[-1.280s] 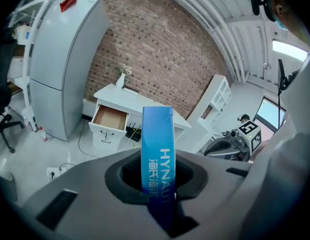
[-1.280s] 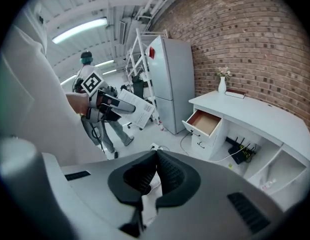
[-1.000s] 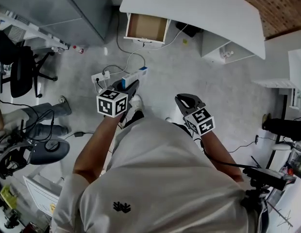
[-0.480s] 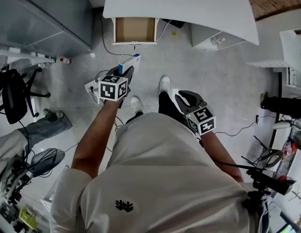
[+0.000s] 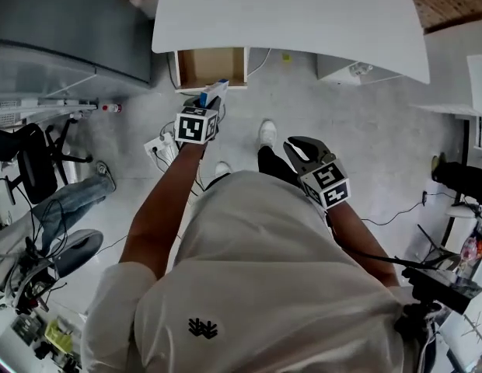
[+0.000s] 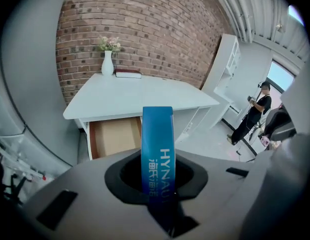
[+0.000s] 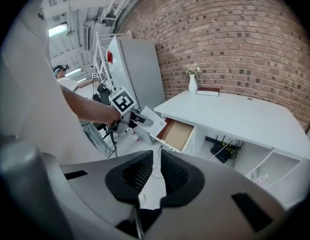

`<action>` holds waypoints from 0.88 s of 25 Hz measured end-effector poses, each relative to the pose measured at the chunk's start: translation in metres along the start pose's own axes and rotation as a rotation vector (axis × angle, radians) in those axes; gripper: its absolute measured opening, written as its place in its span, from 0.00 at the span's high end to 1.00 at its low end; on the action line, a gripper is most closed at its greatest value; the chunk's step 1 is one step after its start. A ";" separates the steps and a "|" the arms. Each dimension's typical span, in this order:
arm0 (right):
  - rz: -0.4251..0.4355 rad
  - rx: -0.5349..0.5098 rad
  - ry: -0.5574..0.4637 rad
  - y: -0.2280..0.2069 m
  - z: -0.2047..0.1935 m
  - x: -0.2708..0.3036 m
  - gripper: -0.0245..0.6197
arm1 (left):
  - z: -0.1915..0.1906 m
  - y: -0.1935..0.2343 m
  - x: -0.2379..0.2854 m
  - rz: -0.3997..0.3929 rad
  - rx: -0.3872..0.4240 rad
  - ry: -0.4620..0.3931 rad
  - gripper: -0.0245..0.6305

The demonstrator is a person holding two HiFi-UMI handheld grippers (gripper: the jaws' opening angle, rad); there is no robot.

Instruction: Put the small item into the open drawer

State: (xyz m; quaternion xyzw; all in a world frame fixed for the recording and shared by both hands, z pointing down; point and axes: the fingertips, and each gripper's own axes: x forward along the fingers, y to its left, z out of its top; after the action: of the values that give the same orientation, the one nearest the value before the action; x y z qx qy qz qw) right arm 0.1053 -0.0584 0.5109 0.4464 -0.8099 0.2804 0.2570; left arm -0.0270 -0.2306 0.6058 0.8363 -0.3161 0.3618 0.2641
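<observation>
Grey floor [image 5: 358, 130] before white desk [image 5: 288, 14] | blue box [image 6: 157, 144] is pinched edge-on by left gripper [image 5: 210, 99], long axis pointed at open drawer [image 5: 212, 67] just ahead | right gripper [image 5: 303, 148] is held spread, empty, farther back.

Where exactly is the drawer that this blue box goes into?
Find the white desk against the brick wall, the one with a vase and a book on top. The drawer is pulled out under the desk's left end as you face it. It alone shows a brown wooden inside; the open shelves beside it are white.
</observation>
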 end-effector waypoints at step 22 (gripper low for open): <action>-0.016 0.158 0.148 -0.213 -0.046 0.008 0.85 | 0.018 0.049 0.275 0.172 0.059 0.284 0.84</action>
State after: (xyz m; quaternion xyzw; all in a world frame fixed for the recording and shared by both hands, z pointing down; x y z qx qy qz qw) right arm 0.2939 -0.1266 0.5970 0.4498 -0.7606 0.3735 0.2822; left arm 0.0935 -0.3680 0.8183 0.7542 -0.3351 0.5067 0.2493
